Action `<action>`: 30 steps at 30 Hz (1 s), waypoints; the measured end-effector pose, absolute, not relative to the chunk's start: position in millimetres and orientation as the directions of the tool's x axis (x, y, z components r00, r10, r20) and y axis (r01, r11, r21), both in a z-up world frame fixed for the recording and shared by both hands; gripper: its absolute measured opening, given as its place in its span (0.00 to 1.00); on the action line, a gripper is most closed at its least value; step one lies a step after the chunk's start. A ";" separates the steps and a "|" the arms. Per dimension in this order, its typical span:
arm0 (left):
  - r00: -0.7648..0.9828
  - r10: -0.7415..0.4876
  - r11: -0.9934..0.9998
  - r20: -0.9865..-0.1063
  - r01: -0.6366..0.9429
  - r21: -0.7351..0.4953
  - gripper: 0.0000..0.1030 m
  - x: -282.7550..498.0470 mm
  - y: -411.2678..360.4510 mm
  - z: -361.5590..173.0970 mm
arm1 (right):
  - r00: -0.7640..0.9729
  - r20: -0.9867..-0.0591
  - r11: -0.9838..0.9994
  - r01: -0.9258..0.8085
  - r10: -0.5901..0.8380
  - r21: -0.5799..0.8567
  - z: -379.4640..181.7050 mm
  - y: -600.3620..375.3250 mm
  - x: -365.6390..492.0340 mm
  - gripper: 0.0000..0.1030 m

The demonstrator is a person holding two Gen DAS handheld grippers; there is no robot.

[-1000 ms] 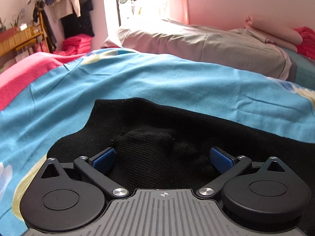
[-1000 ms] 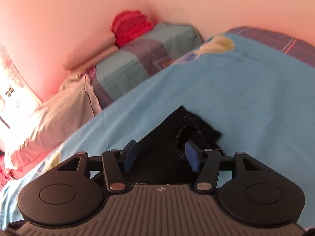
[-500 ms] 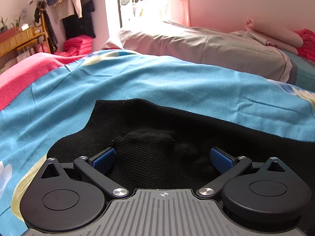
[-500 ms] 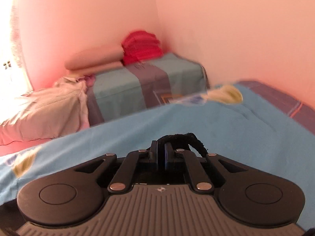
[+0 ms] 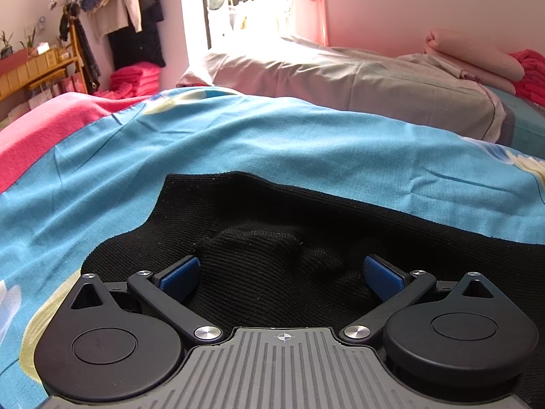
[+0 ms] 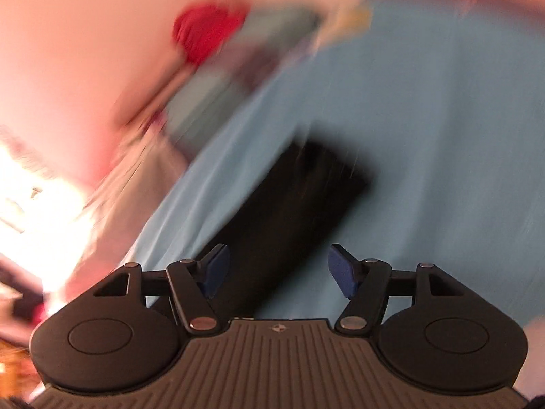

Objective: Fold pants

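Observation:
Black knit pants lie on the blue bedspread. In the left wrist view a raised bunch of the fabric sits between the blue pads of my left gripper, which stands open just above the cloth, pads apart from it. The right wrist view is blurred by motion. There a black leg of the pants stretches away over the blue bedspread. My right gripper hangs over its near end, jaws opening, with the fabric lying below and between the pads and no grip on it.
A grey-beige pillow lies at the head of the bed, with folded pink and red blankets to its right. A pink blanket covers the left. Hanging clothes and a wooden shelf stand at the far left.
The right gripper closed on a fold of black fabric half a second ago, then let go and opened, rolling and dropping toward the bed. The left gripper kept still.

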State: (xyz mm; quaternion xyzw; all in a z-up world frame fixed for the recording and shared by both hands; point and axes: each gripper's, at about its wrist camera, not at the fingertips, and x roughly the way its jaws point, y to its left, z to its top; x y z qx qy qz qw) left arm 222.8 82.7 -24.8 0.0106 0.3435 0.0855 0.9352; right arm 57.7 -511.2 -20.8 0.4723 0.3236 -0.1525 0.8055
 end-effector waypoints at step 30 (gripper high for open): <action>0.762 0.100 0.995 -0.640 -0.059 0.084 1.00 225.0 67.4 -27.3 | 0.803 -0.565 0.316 0.595 -0.192 0.739 -54.1 -570.3 64.3 0.28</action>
